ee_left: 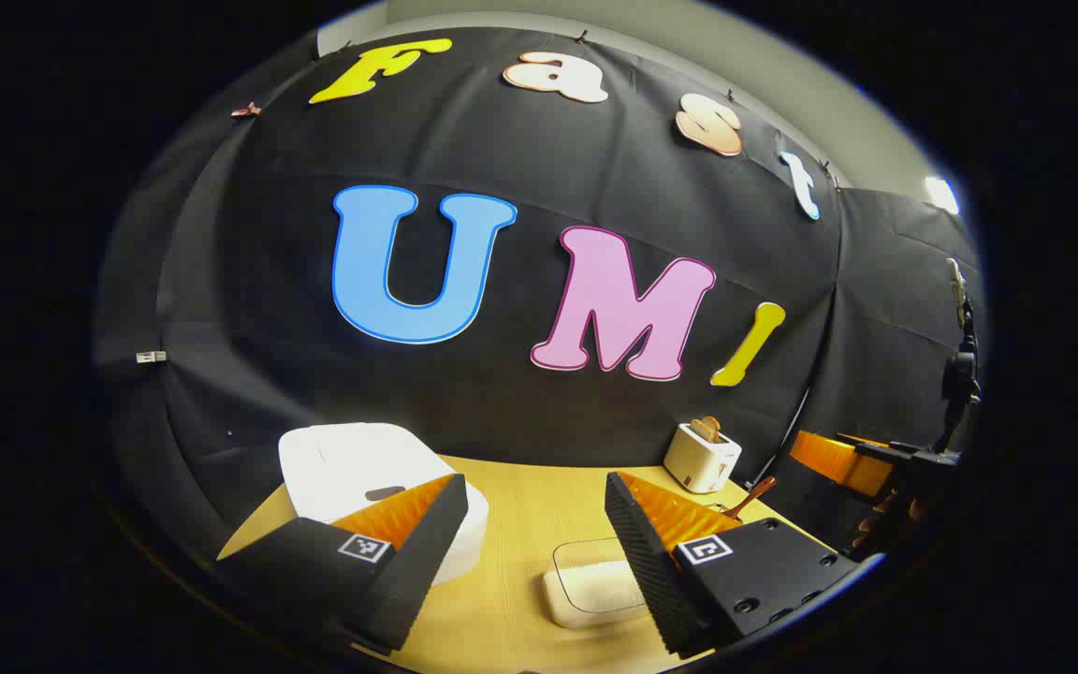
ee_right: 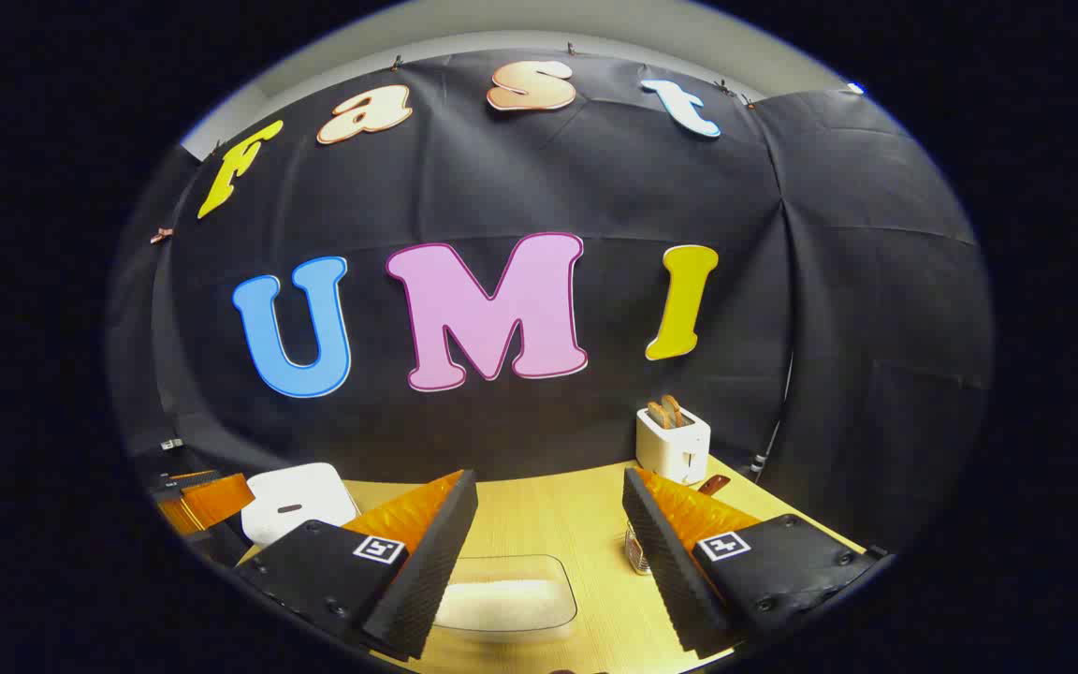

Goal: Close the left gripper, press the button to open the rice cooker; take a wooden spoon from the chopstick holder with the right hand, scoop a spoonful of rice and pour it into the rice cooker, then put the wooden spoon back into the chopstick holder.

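Rice cooker [ee_left: 366, 473] sat lid-down at the tabletop's [ee_left: 520, 505] back-left corner, dark button on its front top. Left hand-held gripper [ee_left: 530, 552] hung wide open, gripping nothing; right hand-held gripper [ee_right: 548, 562] likewise gaped, empty. Risk: left jaws not yet closed, so a press with spread fingers could straddle or slip off the button and shove the cooker instead. Clear tray of rice [ee_right: 506, 594] lay near the front edge, mid-tabletop. Wooden spoon [ee_left: 750, 498] stuck up toward the right edge; its holder [ee_right: 634, 552] sat largely hidden behind the right finger. White toaster [ee_right: 673, 442] in the back-right corner crowded that reach.
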`<state>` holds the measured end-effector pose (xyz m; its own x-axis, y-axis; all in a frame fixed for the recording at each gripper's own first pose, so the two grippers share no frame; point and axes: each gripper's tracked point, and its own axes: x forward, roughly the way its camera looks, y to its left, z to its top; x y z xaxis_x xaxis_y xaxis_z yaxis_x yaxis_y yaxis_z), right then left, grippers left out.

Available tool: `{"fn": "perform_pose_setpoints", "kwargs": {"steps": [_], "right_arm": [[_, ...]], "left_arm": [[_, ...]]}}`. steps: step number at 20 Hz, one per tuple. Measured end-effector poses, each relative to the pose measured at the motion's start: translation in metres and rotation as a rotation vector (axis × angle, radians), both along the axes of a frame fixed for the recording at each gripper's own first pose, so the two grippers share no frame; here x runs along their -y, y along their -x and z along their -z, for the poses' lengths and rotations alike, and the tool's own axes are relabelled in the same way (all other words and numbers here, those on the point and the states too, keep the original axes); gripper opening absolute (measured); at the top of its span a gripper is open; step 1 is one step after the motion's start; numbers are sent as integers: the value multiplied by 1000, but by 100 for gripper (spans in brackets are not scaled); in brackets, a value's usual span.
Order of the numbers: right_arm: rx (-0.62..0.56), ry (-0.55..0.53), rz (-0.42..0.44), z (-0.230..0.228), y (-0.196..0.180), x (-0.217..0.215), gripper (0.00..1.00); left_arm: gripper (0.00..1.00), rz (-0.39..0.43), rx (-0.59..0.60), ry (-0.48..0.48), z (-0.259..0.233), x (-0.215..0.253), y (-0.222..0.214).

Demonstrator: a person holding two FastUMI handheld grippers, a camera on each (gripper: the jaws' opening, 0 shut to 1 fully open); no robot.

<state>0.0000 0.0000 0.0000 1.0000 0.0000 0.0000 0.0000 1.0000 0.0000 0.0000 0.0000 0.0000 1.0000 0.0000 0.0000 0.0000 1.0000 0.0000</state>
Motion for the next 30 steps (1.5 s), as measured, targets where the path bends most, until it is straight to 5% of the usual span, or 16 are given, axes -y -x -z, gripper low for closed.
{"fn": "perform_pose_setpoints", "kwargs": {"steps": [13,24,30], "right_arm": [[-80,-34,-92,23,-34,11,97],[-120,-75,-62,36,-51,48,98],[-130,-70,-20,39,-50,67,99]], "left_arm": [[96,-161,6,-32,-14,-19,-22],[95,-179,19,-132,-33,-27,-44],[77,-167,22,-77,-44,-40,-63]]}}
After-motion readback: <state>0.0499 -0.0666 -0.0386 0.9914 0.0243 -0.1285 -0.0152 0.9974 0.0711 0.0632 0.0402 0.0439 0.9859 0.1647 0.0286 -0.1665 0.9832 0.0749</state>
